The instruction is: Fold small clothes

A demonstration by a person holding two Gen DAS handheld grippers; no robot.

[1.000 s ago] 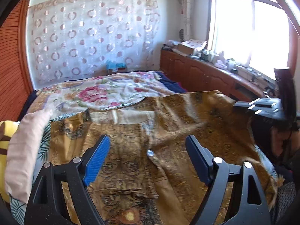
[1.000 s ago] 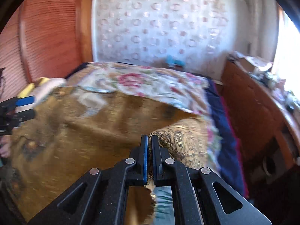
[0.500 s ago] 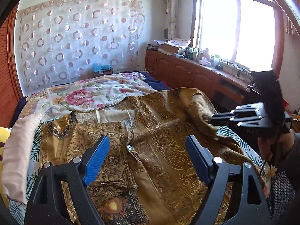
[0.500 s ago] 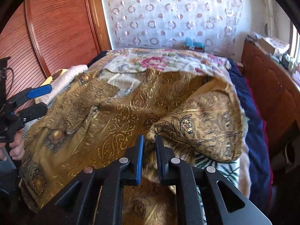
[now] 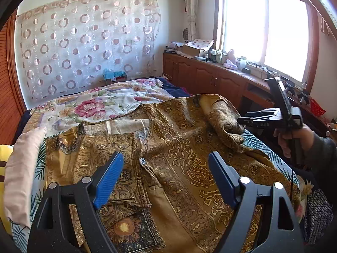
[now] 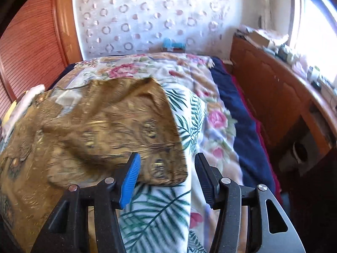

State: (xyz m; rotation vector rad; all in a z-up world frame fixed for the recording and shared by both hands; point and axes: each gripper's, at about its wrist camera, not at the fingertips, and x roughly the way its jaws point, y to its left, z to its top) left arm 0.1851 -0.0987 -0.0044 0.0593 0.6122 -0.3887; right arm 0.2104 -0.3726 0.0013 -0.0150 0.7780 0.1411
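Now both tools gape empty: the left tool (image 5: pixel 164 179) over the shirt (image 5: pixel 179 168), the right tool (image 6: pixel 166 175) beside its sleeve (image 6: pixel 126 126); folding that sleeve inward likely comes next.

My shirt (image 5: pixel 172 168): golden-brown, gold paisley scrollwork, a dark panel with an orange sunflower at the hem. My left gripper (image 5: pixel 166 179): black frame, blue ribbed pads. My right gripper (image 6: pixel 166 177): the same. Bedsheet (image 6: pixel 189 113): white, green palm fronds. Quilt (image 5: pixel 101 105): cream, pink roses. Curtain (image 5: pixel 84 42): white, brown rings. Cabinets (image 5: pixel 210 80): reddish-brown wood.
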